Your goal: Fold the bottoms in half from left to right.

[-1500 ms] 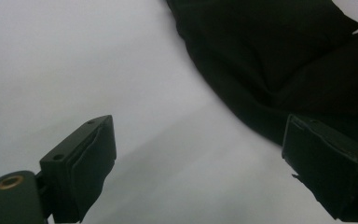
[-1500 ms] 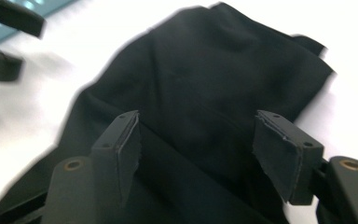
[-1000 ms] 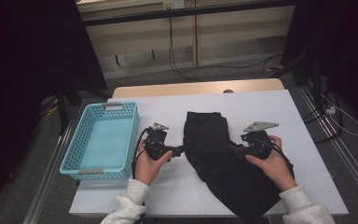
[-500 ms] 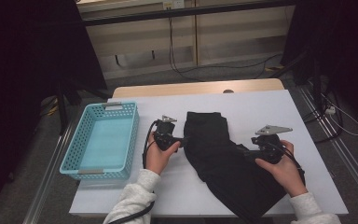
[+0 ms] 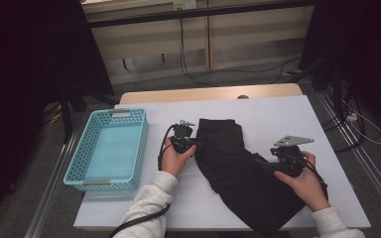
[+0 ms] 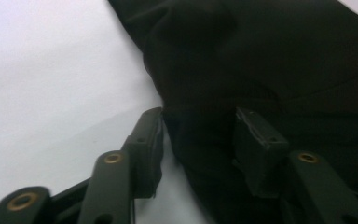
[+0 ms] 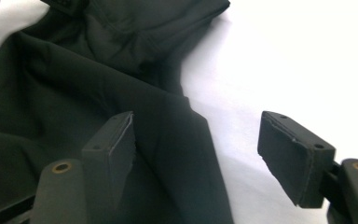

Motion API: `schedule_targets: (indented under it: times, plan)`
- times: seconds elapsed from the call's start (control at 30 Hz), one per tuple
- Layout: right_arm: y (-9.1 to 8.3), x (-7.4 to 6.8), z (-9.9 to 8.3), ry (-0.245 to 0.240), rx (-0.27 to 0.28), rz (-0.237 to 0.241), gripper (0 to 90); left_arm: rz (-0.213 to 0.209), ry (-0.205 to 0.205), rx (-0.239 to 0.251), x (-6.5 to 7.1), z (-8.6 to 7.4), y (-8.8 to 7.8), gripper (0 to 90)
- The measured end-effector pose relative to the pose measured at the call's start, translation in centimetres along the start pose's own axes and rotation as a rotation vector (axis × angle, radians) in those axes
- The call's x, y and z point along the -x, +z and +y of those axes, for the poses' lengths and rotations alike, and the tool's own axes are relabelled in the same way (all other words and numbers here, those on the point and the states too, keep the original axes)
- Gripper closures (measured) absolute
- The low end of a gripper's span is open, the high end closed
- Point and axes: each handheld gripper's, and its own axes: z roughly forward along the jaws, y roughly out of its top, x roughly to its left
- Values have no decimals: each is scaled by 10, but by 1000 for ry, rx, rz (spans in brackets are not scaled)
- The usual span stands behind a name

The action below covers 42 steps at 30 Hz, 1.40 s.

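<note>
The black garment lies flat on the desk, just right of the blue basket, running from near the desk's middle down toward its near edge. It looks like soft, light cloth — limp, prone to fold and drag, not fragile, and not likely to slip once pinched. Hems and side edges are the best places to take hold, since a fold of cloth there fits between 2 pads.

The left hand-held gripper sits at the garment's left edge, on the basket side. Its jaws have just been closing, with a bunched ridge of cloth between them; the pads appear to meet the fold. The right hand-held gripper rests at the garment's right edge, jaws spread, one pad over cloth and the other above bare desk.

Room is good: open desk lies right of the garment and beyond it. The basket stands close — a lifted garment could brush its rim.
</note>
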Motion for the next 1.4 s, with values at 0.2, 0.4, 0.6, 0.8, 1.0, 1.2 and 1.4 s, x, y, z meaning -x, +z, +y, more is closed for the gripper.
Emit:
schedule_targets:
  times: [0.2,0.4,0.6,0.8,1.0,1.2,1.4]
  plan:
    - [-5,-2,0,-12,14,14,272,-39,-61,-15,-9,2,-6,853]
    - [-7,0,-4,-13,9,15,272,4,-140,28,-33,-6,-28,870]
    - [-13,3,-12,-19,-4,24,286,56,-193,32,-52,-19,-43,876]
    - [-18,7,-24,2,-40,27,405,41,-176,39,-47,-21,-46,865]
    - [-18,8,-36,41,-115,58,501,61,-150,36,-42,-21,-48,561]
    - [-26,9,-41,78,-139,91,730,66,-117,34,-32,-20,-49,345]
    - [-31,20,-45,126,-170,116,898,73,-78,33,-25,-18,-50,209]
